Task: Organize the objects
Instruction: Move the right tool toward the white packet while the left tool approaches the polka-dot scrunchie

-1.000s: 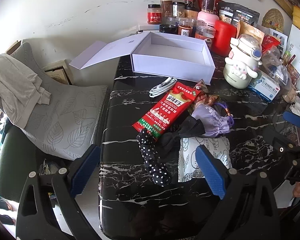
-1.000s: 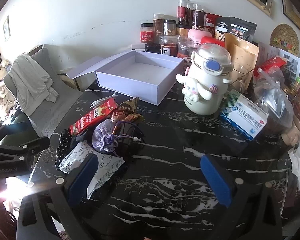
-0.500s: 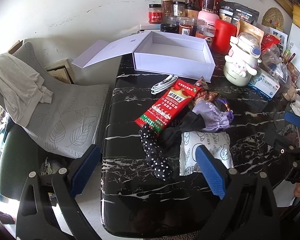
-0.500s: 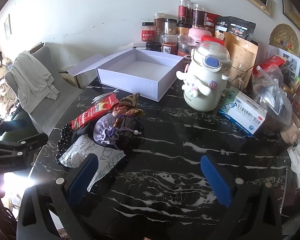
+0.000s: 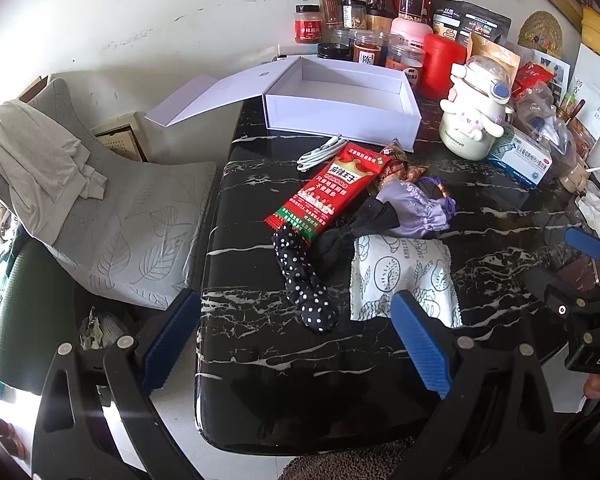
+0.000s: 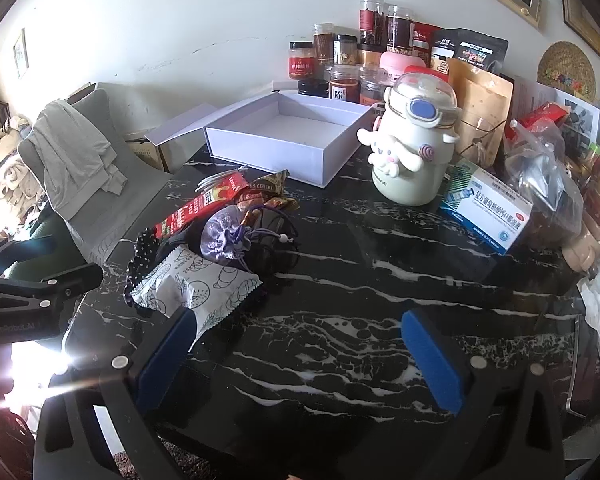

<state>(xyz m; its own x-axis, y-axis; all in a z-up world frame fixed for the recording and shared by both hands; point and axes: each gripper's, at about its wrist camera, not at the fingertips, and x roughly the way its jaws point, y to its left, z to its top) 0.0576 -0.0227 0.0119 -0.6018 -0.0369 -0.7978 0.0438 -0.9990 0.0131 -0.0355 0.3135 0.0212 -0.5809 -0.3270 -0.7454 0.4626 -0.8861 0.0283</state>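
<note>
A heap of small items lies on the black marble table (image 5: 260,344): a red snack packet (image 5: 330,192), a polka-dot black cloth (image 5: 304,280), a black bow (image 5: 352,232), a lilac drawstring pouch (image 5: 414,210), a white printed packet (image 5: 404,276) and a white cable (image 5: 320,152). An open white box (image 5: 340,100) stands behind them, empty. My left gripper (image 5: 296,344) is open, above the table's near edge, short of the heap. My right gripper (image 6: 300,352) is open over bare table, right of the white packet (image 6: 196,288) and the pouch (image 6: 226,236).
Jars (image 5: 340,12), a red canister (image 5: 444,64), a white cartoon bottle (image 5: 474,116), a medicine box (image 5: 520,156) and bags crowd the back and right. A grey cushioned chair (image 5: 100,208) with a cloth over it stands left of the table.
Both grippers have drawn back and a little up from the table; the heap and the box look smaller and farther. Nothing on the table has moved.
</note>
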